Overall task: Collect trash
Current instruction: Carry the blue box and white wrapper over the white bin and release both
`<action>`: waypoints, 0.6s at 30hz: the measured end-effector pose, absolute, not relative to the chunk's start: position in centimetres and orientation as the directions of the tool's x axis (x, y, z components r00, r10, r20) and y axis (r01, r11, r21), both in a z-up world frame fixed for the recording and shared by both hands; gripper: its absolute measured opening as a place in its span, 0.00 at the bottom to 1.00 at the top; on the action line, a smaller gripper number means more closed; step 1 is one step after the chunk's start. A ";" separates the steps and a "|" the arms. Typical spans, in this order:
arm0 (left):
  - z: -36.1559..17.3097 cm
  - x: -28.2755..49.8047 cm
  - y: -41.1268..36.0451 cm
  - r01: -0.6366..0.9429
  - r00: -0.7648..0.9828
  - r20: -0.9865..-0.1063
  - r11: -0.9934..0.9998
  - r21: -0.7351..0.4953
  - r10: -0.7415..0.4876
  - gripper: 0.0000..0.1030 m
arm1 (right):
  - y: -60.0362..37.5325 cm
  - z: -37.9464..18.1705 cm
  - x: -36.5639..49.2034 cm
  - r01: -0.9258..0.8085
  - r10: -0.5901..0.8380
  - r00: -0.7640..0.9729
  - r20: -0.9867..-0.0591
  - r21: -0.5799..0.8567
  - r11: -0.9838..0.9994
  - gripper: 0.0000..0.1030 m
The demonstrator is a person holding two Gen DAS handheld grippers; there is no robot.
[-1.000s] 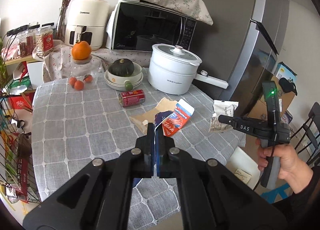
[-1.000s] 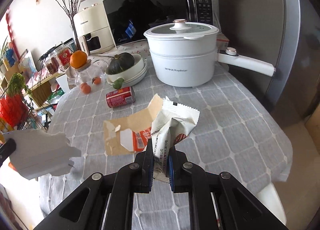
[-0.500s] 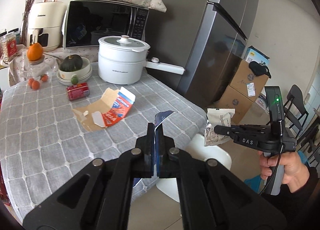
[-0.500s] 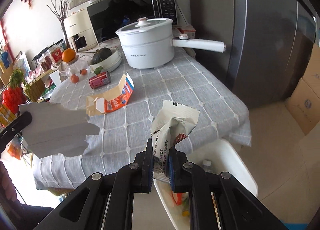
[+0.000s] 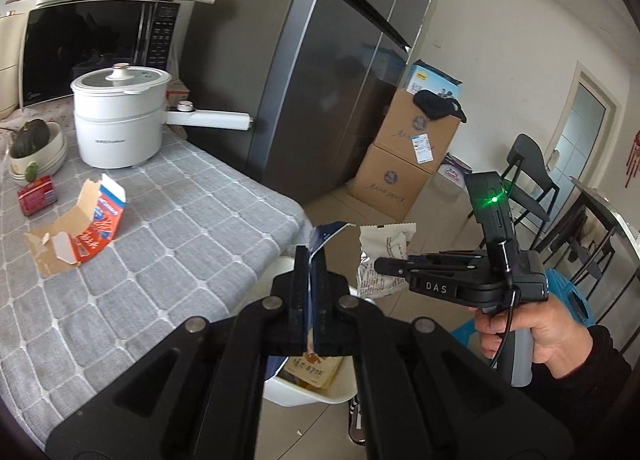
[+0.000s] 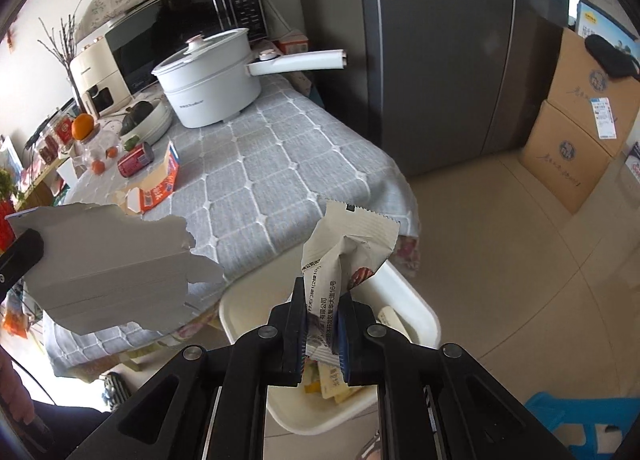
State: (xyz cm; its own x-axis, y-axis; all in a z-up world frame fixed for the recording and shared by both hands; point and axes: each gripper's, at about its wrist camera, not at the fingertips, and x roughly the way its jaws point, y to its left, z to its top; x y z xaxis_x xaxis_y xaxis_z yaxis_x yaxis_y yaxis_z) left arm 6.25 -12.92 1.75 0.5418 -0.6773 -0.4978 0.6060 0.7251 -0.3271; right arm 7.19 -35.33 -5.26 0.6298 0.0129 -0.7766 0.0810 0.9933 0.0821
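My left gripper (image 5: 311, 260) is shut on a torn piece of carton, blue and white (image 5: 320, 236), which also shows grey-white in the right wrist view (image 6: 116, 264). My right gripper (image 6: 323, 300) is shut on a crumpled white snack wrapper (image 6: 344, 244), which also shows in the left wrist view (image 5: 382, 256). Both are held above a white trash bin (image 6: 416, 308) on the floor beside the table, with trash inside. A torn orange carton (image 5: 86, 220) and a red can (image 5: 36, 194) lie on the grey tablecloth.
A white pot with a long handle (image 5: 120, 116), bowls with a squash (image 5: 36, 140) and a microwave (image 5: 100, 40) stand at the table's back. A dark fridge (image 5: 340, 60), stacked cardboard boxes (image 5: 404, 156), a black chair (image 5: 528, 180) and a blue stool (image 6: 580, 424) surround the bin.
Both grippers have swung right, off the table, and now hang over the white bin. Each keeps hold of its piece of trash.
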 end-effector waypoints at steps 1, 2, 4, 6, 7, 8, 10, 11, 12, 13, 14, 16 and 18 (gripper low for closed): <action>1.4 6.3 -13.7 0.615 0.530 -0.498 0.715 -0.331 -0.686 0.01 | -36.0 -5.5 6.9 0.092 0.005 0.625 -0.781 0.080 0.992 0.13; 1.1 6.5 -14.5 0.622 0.518 -0.500 0.707 -0.338 -0.694 0.01 | -36.6 -5.8 6.6 0.105 -0.004 0.619 -0.785 0.078 0.991 0.13; 0.2 6.8 -15.9 0.630 0.494 -0.506 0.692 -0.352 -0.707 0.01 | -37.8 -6.2 6.2 0.127 -0.016 0.609 -0.793 0.077 0.989 0.13; -0.7 7.2 -17.1 0.638 0.477 -0.516 0.684 -0.354 -0.712 0.01 | -38.8 -6.5 5.9 0.144 -0.030 0.602 -0.798 0.072 0.987 0.13; -1.2 7.3 -17.6 0.640 0.469 -0.522 0.681 -0.354 -0.712 0.01 | -39.3 -6.6 5.7 0.152 -0.038 0.599 -0.800 0.068 0.986 0.13; -1.7 7.6 -18.1 0.641 0.463 -0.530 0.682 -0.352 -0.710 0.01 | -39.7 -6.7 5.6 0.158 -0.042 0.595 -0.802 0.066 0.985 0.13; -2.7 7.9 -18.8 0.639 0.457 -0.551 0.689 -0.342 -0.698 0.01 | -40.4 -7.0 5.4 0.169 -0.048 0.587 -0.808 0.064 0.983 0.13; -3.2 8.2 -19.1 0.637 0.455 -0.565 0.695 -0.334 -0.689 0.01 | -40.7 -7.1 5.4 0.173 -0.050 0.582 -0.811 0.064 0.983 0.13; -3.6 8.4 -19.3 0.634 0.458 -0.578 0.704 -0.320 -0.675 0.01 | -40.9 -7.2 5.3 0.175 -0.050 0.578 -0.814 0.064 0.982 0.13; -4.1 8.7 -19.5 0.626 0.466 -0.595 0.719 -0.301 -0.655 0.02 | -41.1 -7.3 5.3 0.177 -0.052 0.574 -0.817 0.063 0.982 0.13; -4.7 9.0 -19.7 0.619 0.467 -0.612 0.730 -0.288 -0.638 0.02 | -41.1 -7.4 5.4 0.177 -0.052 0.570 -0.820 0.061 0.982 0.13; -5.7 9.9 -19.5 0.592 0.473 -0.642 0.757 -0.276 -0.604 0.12 | -40.9 -7.7 5.6 0.173 -0.050 0.562 -0.826 0.058 0.983 0.13; -6.4 10.5 -19.1 0.561 0.478 -0.669 0.784 -0.267 -0.570 0.32 | -40.6 -7.8 5.8 0.166 -0.048 0.555 -0.830 0.054 0.985 0.14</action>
State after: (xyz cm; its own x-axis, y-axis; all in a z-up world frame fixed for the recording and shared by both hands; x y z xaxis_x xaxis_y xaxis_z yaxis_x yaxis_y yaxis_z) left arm 10.52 -19.08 -6.43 0.4775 -0.5697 -0.6689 0.5611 0.7836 -0.2669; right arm 5.82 -40.62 -7.84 0.5552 -0.0481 -0.8303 0.1664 0.9846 0.0542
